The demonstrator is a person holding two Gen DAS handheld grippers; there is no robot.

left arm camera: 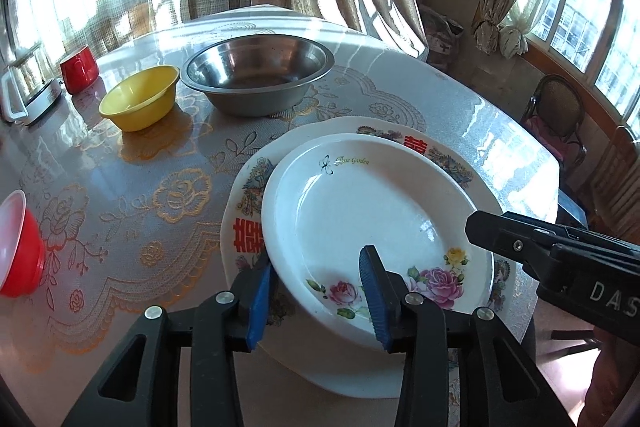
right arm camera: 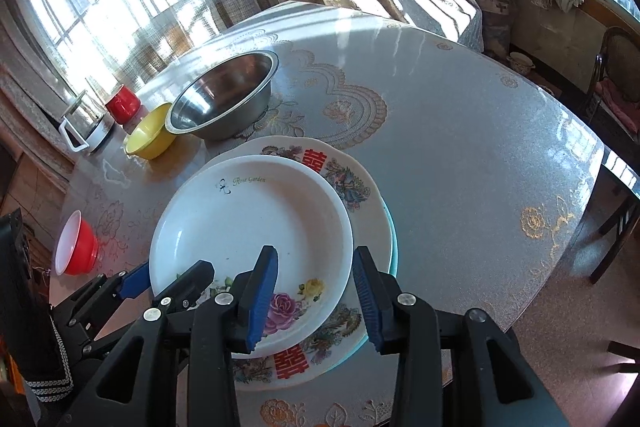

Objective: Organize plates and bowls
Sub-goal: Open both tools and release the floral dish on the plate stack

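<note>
A white rose-patterned deep plate (left arm camera: 360,211) (right arm camera: 248,223) lies on a larger decorated plate (left arm camera: 248,195) (right arm camera: 344,183) with red characters, with a teal plate edge (right arm camera: 394,239) showing beneath. My left gripper (left arm camera: 316,297) (right arm camera: 160,279) straddles the white plate's near-left rim, one pad outside and one over the well, and looks open. My right gripper (right arm camera: 314,297) straddles the near-right rim the same way, open; its black finger (left arm camera: 492,231) enters the left wrist view from the right. A steel bowl (left arm camera: 256,75) (right arm camera: 224,95), yellow bowl (left arm camera: 140,99) (right arm camera: 150,139) and red bowl (left arm camera: 20,247) (right arm camera: 76,243) stand apart.
A red cup (left arm camera: 80,69) (right arm camera: 122,103) and a glass jug (left arm camera: 28,91) (right arm camera: 86,123) stand at the round table's far left. Curtains and windows lie behind. A chair (left arm camera: 560,115) (right arm camera: 616,75) stands beyond the table's right edge (right arm camera: 580,227).
</note>
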